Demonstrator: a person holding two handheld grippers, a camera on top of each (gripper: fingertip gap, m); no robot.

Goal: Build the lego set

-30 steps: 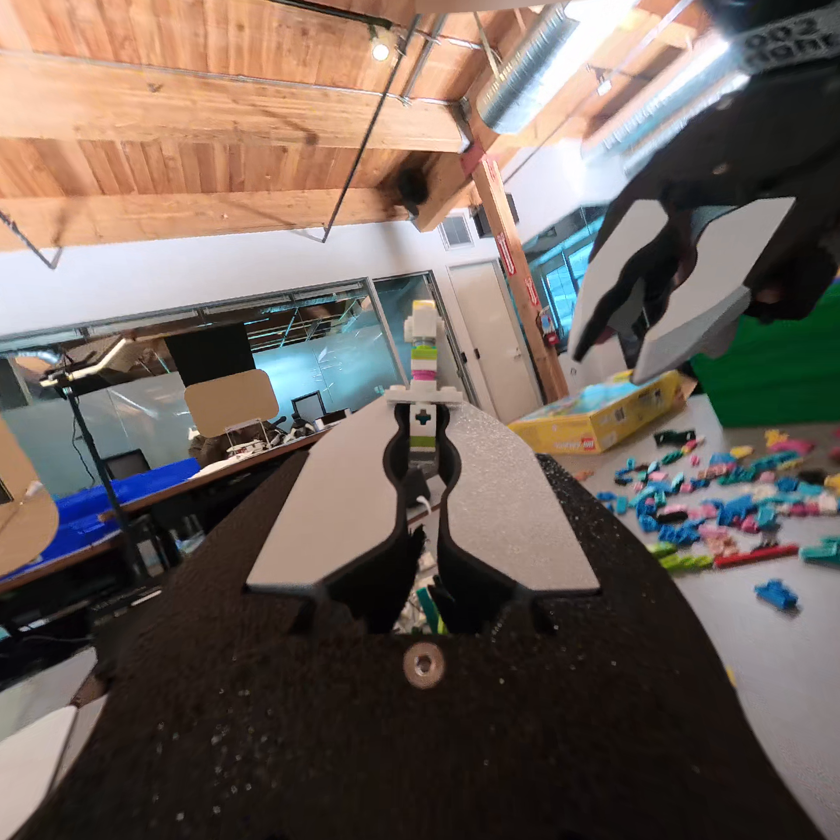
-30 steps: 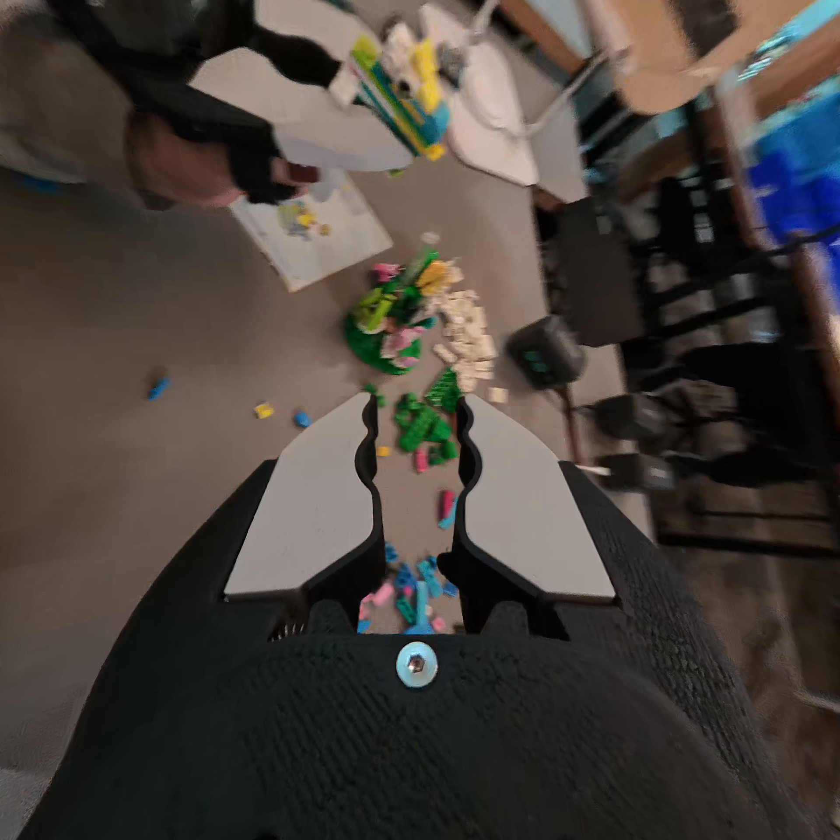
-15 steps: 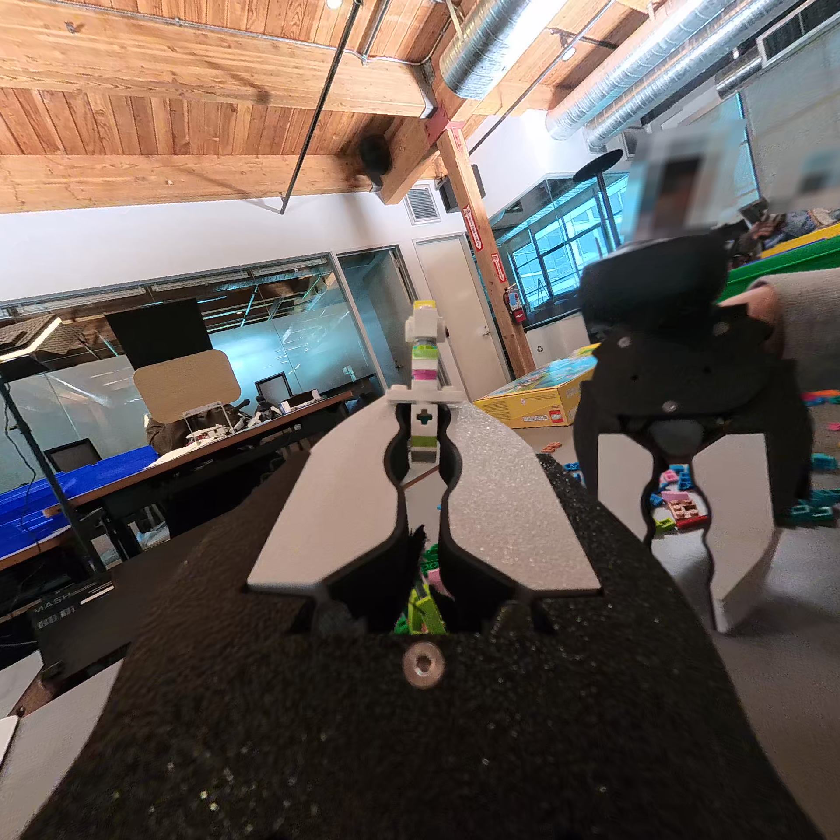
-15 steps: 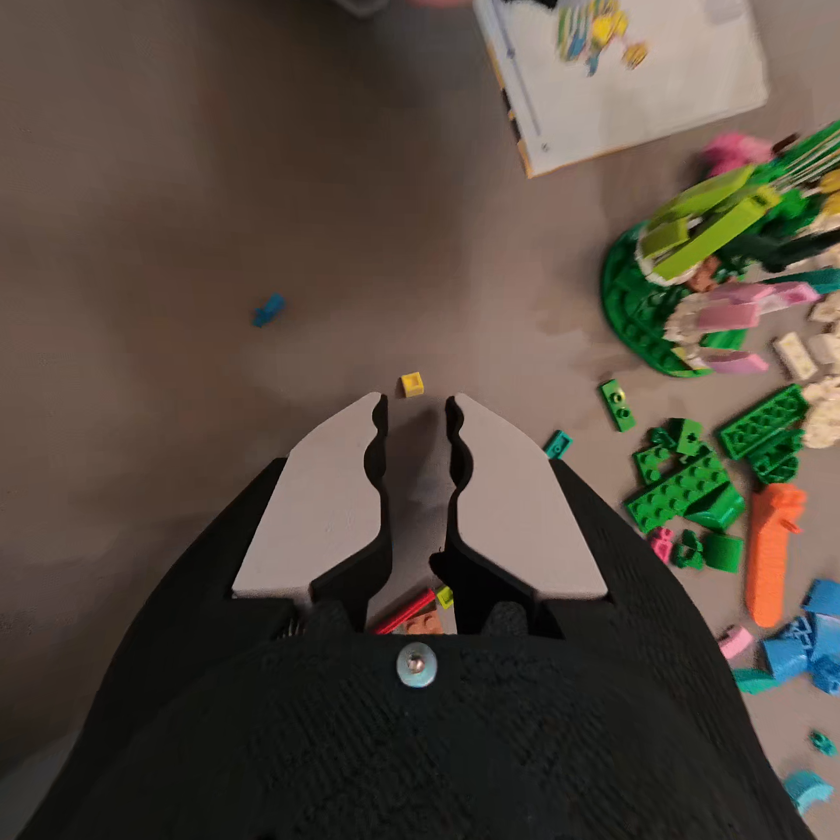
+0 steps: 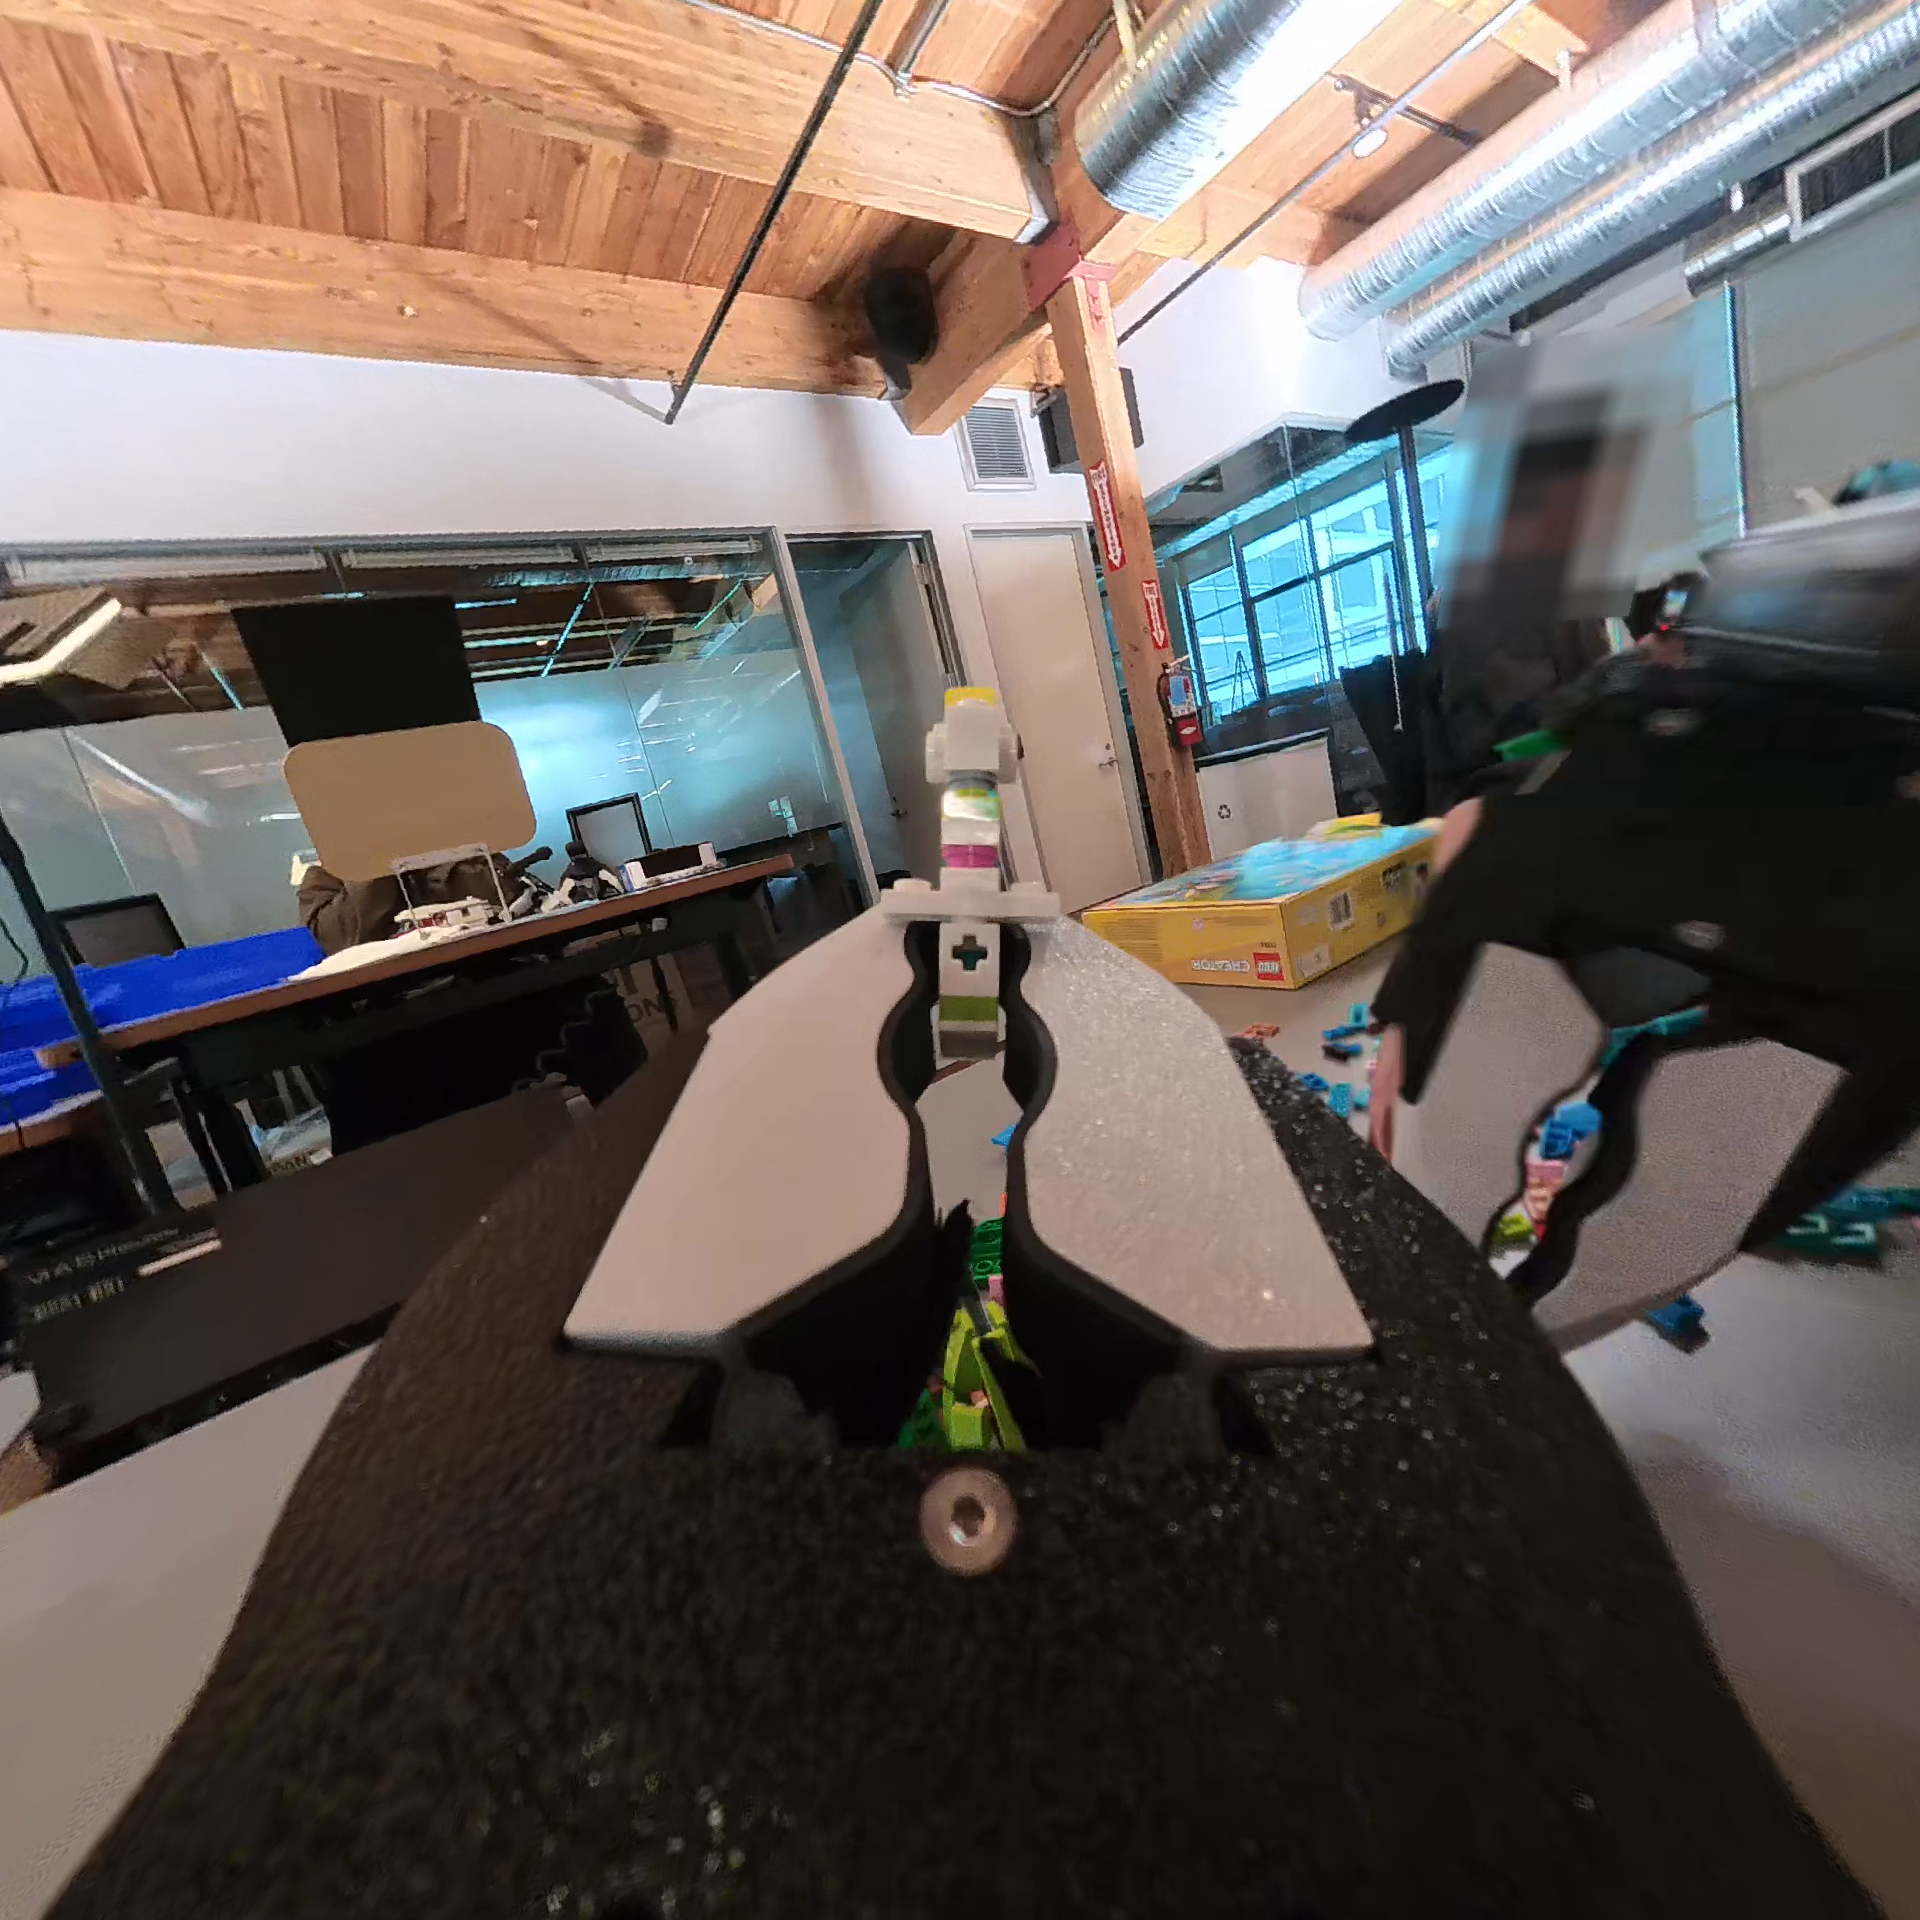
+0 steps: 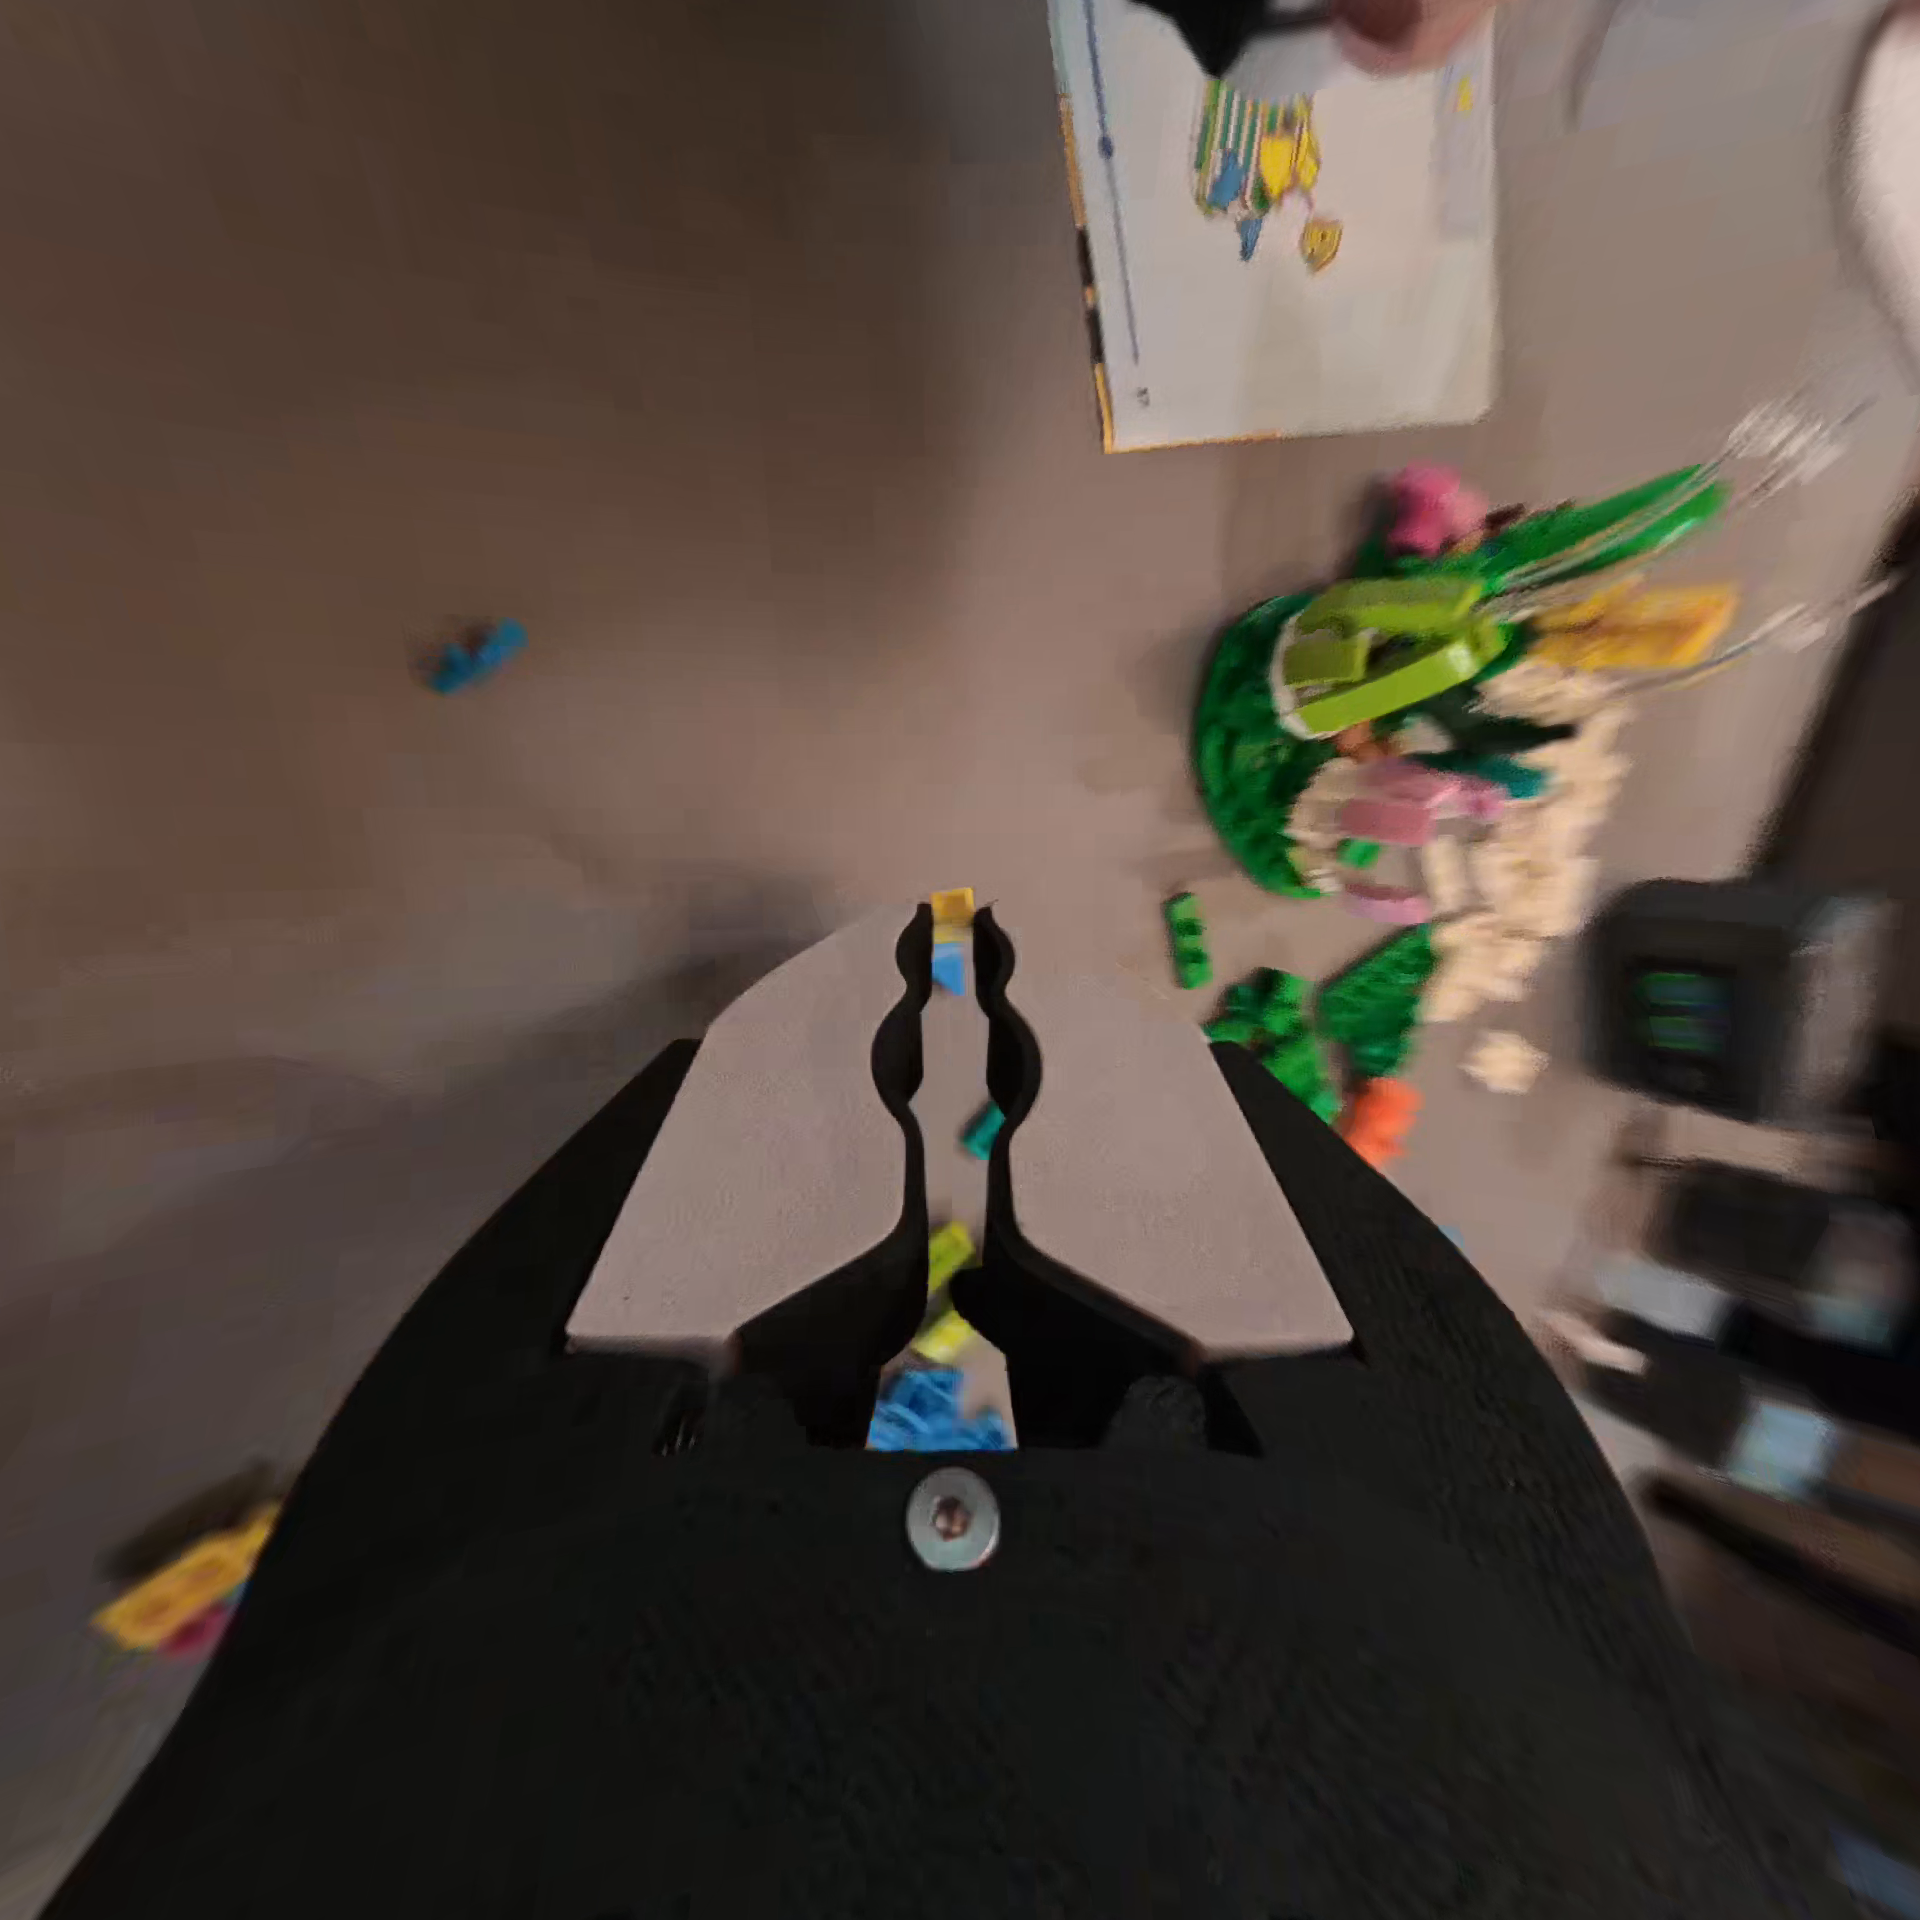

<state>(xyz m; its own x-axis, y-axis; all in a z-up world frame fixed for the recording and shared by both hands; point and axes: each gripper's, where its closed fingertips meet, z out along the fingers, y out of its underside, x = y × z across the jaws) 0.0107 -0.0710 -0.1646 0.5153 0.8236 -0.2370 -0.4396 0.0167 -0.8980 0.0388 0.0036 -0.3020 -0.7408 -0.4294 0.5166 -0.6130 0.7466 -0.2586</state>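
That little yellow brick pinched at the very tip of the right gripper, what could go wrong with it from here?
1. The yellow brick sits only at the extreme tip of the right gripper, so it might twist or slip out.
2. The right wrist view is blurred, suggesting fast motion; a jolt could shake it loose.
3. The left gripper grips the tall slim assembly low down, so pressing on its top might tilt or snap it.
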